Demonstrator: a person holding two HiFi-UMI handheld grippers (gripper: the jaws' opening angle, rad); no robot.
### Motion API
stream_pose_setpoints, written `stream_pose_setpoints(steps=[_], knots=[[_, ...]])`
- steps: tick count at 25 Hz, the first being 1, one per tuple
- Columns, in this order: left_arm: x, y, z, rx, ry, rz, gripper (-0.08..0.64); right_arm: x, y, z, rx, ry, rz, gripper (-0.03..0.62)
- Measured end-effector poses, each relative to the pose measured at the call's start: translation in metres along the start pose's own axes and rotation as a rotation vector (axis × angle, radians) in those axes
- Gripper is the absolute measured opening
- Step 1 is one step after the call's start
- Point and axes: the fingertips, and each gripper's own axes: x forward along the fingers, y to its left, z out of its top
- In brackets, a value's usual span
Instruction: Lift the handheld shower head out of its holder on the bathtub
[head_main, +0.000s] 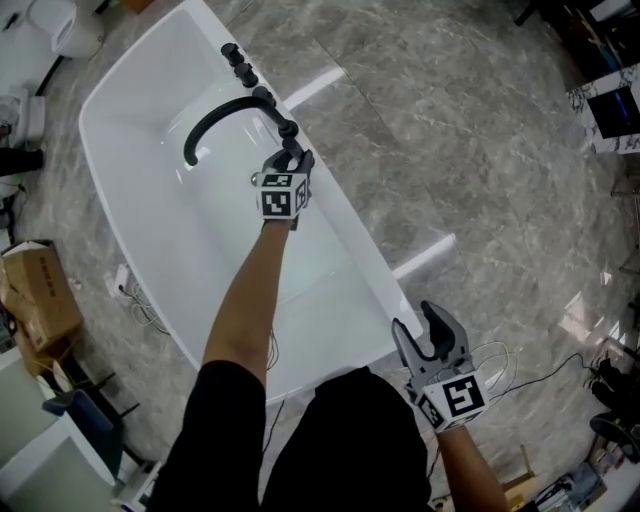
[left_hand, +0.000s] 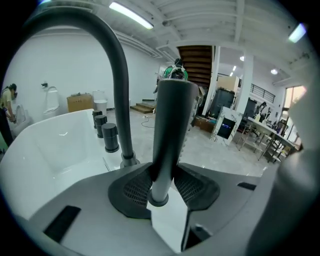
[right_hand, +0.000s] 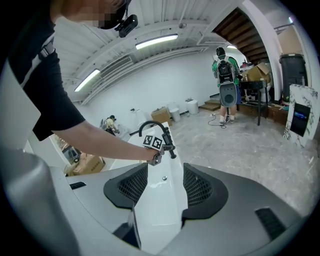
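The black handheld shower head (head_main: 291, 134) stands upright in its holder on the right rim of the white bathtub (head_main: 340, 235), next to the arched black spout (head_main: 222, 113). My left gripper (head_main: 291, 162) is shut on its handle. In the left gripper view the dark handle (left_hand: 171, 125) rises between the pads of the left gripper (left_hand: 163, 186), which press on both its sides. My right gripper (head_main: 419, 327) hangs open near the tub's near end, with nothing in it. The right gripper view shows the right gripper (right_hand: 162, 186) above the tub rim (right_hand: 165, 195), with the shower head (right_hand: 168, 141) farther off.
Black knobs (head_main: 238, 60) stand on the rim behind the spout. A cardboard box (head_main: 40, 295) and cables lie left of the tub, a toilet (head_main: 65, 25) at top left. Cables (head_main: 530, 370) trail on the marble floor at right. A person (right_hand: 225, 87) stands far back.
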Motion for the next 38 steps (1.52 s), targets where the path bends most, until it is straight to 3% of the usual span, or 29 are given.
stream_pose_setpoints(steps=[4, 8, 12, 14, 23, 29, 34, 38], knots=[[-0.007, 0.009, 0.007, 0.031, 0.025, 0.014, 0.126, -0.005, -0.002, 0.012, -0.027, -0.006, -0.019, 0.193], [-0.03, 0.003, 0.029, 0.023, -0.017, 0.029, 0.126, -0.02, 0.001, 0.025, -0.042, -0.02, -0.031, 0.193], [-0.059, -0.015, 0.057, 0.176, -0.055, 0.016, 0.126, -0.031, 0.008, 0.046, -0.047, -0.054, -0.041, 0.193], [-0.075, -0.024, 0.074, 0.218, -0.093, 0.013, 0.126, -0.036, 0.012, 0.059, -0.046, -0.08, -0.049, 0.193], [-0.156, -0.053, 0.157, 0.154, -0.224, -0.008, 0.126, -0.083, 0.041, 0.106, -0.003, -0.167, -0.048, 0.193], [-0.231, -0.058, 0.203, 0.159, -0.299, 0.042, 0.126, -0.111, 0.059, 0.11, -0.007, -0.185, -0.071, 0.193], [-0.277, -0.064, 0.231, 0.13, -0.348, 0.024, 0.126, -0.123, 0.064, 0.106, -0.011, -0.177, -0.08, 0.192], [-0.308, -0.064, 0.25, 0.104, -0.391, 0.017, 0.126, -0.126, 0.067, 0.124, -0.051, -0.202, -0.079, 0.193]])
